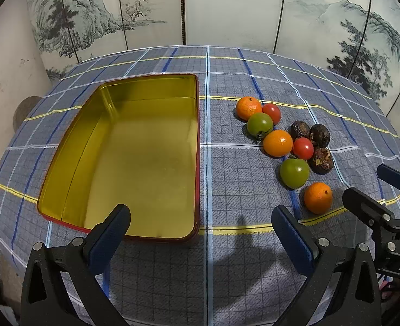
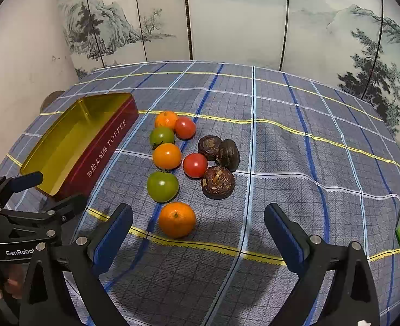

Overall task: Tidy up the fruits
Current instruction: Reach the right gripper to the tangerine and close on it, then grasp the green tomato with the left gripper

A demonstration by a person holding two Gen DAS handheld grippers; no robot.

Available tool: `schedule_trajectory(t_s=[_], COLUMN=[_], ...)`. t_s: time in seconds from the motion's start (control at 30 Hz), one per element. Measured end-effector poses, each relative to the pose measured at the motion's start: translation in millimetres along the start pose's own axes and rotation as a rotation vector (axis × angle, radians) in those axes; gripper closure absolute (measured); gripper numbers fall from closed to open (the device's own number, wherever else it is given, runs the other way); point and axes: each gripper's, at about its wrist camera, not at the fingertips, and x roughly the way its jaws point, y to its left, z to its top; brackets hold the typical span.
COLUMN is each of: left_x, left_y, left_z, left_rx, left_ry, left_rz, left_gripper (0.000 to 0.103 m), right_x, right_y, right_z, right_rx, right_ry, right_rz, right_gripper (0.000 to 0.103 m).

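Fruits loose on the checked desk [image 2: 281, 149], tin empty

Left to right: open gold tin [image 1: 134, 149], left gripper [image 1: 201, 224] fingers apart over its near edge, fruit cluster [image 2: 189, 163] beside, right gripper [image 2: 198, 221] fingers wide around nearest orange [image 2: 176, 219], not touching

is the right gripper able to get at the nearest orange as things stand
Probably yes. The right gripper is open and empty, and the nearest orange lies on the cloth just ahead of its fingertips. It sits apart from the green tomato behind it, with nothing in the way.
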Motion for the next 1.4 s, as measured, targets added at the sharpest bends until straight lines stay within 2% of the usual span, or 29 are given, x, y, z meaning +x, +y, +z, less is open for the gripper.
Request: schedule_trajectory(t_s=[0.23, 0.5, 0.67, 0.73, 1.0, 1.17, 1.2, 1.33, 1.4], left_x=[-0.6, -1.7, -1.9, -2.2, -3.4, -2.5, -1.8, -1.7, -1.2], left_y=[1.1, 3.1, 5.5, 4.1, 3.8, -0.6, -2.4, -11.2, -16.1], left_z=[0.7, 1.8, 3.1, 3.2, 8.6, 13.0, 14.1, 17.7, 19.9], left_rx=[-0.035, -0.010, -0.016, -0.016, -0.003, 0.012, 0.017, 0.038, 0.049], left_ry=[-0.024, -0.026, -0.030, -0.026, -0.016, -0.018, -0.015, -0.025, -0.025], left_rz=[-0.042, -0.022, -0.026, -0.023, -0.010, -0.010, -0.014, -0.018, -0.024], left_gripper=[0.000, 0.000, 0.001, 0.001, 0.001, 0.001, 0.001, 0.001, 0.001], right_x=[2.9, 12.1, 24.7, 30.9, 51.4, 55.2, 55.7, 55.3, 55.2], right_y=[0.9, 5.9, 10.1, 11.2, 12.3, 12.5, 13.5, 15.1, 13.9], right_z=[-3.0, -10.1, -14.6, -15.3, -17.4, -18.9, -19.1, -18.9, -18.9], right_rx=[-0.005, -0.015, -0.022, -0.023, -0.026, -0.020, -0.024, -0.035, -0.032], right_ry=[0.010, 0.035, 0.065, 0.076, 0.107, 0.103, 0.104, 0.098, 0.099], right_rz=[0.006, 0.020, 0.034, 0.040, 0.057, 0.070, 0.073, 0.078, 0.084], right_gripper=[0.007, 0.008, 0.019, 0.029, 0.049, 0.052, 0.058, 0.067, 0.067])
